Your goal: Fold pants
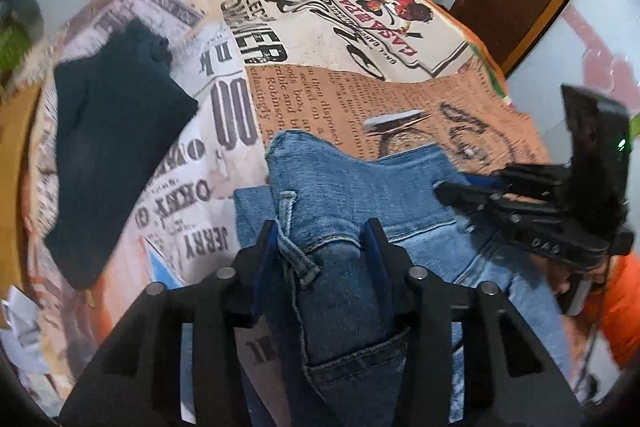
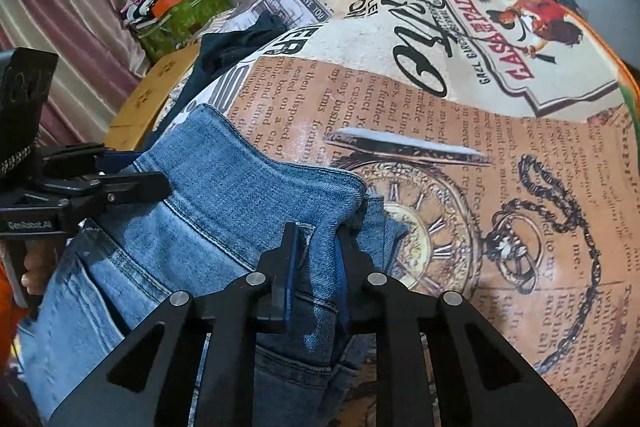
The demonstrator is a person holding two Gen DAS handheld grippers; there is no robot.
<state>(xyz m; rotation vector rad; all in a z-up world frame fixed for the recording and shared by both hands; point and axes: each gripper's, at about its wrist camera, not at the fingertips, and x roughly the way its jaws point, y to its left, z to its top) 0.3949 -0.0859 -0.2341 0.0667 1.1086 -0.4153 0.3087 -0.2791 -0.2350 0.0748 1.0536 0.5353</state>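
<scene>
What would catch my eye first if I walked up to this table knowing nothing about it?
Probably the blue jeans bunched near the front edge, pinched at two spots by black claws: the left claw and the right claw. Next, the loud tablecloth beneath them, printed with old newspaper text and a pocket watch. A dark folded garment lies farther back, to the left.

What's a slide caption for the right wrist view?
Right gripper pinching blue jeans waistband over newspaper-print tablecloth; left gripper grips alongside.
</scene>
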